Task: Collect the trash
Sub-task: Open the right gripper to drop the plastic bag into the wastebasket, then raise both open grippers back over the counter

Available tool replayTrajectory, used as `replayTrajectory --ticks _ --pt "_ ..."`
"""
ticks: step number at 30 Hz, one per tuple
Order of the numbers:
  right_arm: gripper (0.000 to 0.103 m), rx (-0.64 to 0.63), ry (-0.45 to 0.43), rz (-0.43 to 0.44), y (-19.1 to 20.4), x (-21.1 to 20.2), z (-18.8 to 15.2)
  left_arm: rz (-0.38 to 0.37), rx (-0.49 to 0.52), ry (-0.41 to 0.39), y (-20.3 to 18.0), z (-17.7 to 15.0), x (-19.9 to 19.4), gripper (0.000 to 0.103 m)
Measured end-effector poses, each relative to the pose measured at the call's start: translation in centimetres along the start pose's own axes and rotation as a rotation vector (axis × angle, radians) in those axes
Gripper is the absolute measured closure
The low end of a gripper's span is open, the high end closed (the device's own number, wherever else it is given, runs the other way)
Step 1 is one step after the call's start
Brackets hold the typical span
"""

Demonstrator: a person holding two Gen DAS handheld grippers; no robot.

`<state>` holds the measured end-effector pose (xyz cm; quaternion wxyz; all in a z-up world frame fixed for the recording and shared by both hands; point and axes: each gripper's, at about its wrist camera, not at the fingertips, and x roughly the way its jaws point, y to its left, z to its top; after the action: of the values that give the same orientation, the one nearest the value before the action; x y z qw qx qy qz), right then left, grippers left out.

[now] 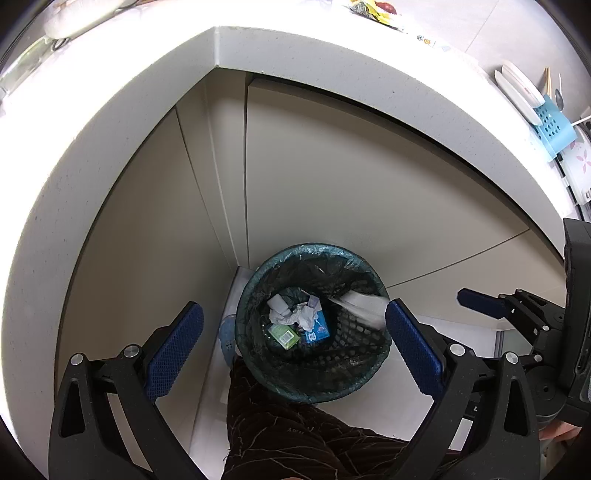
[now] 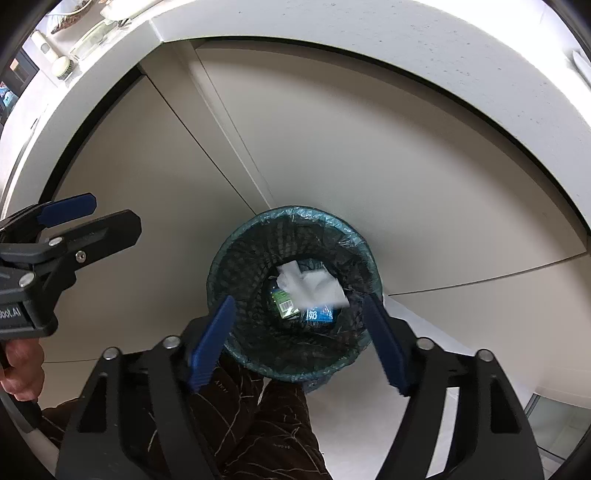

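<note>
A round mesh bin with a blue-green liner stands on the floor against the cabinet corner, seen from above in both views. Inside lie crumpled tissues, a green carton and a blue packet. My left gripper hangs open over the bin with nothing between its jaws. My right gripper is open above the bin too. A blurred white paper is loose in the air between and below its pads, touching neither. In the left wrist view the same white paper streaks over the bin's right rim.
Beige cabinet doors and a white countertop edge wrap around the bin. A person's leg in dark patterned trousers stands just in front of it. A blue dish rack and snack wrappers sit on the counter.
</note>
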<state>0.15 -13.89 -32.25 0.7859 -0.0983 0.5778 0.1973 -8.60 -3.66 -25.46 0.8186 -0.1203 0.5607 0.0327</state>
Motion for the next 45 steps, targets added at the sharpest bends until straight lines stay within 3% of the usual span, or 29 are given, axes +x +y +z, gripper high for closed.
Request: replayTrajectory --ticks 9,14,29,45 --pt "0.014 0.018 -0.052 -0.026 -0.2 -1.0 0.1 0.009 0.010 0.001 -0.2 0.1 0.1 0.006" --pt "0.013 0.057 -0.075 -0.032 -1.4 -3.1 -0.2 0.009 -0.001 0.001 -0.3 0.7 -1.0 0.006" --pt "0.013 0.213 -0.230 -0.089 -6.1 -16.3 3.0 -0.028 0.032 -0.052 -4.2 5.5 -7.5 0.007" --pt "0.013 0.287 -0.308 -0.126 -9.2 -21.4 6.8 -0.050 0.101 -0.087 -7.3 11.2 -11.0 0.007"
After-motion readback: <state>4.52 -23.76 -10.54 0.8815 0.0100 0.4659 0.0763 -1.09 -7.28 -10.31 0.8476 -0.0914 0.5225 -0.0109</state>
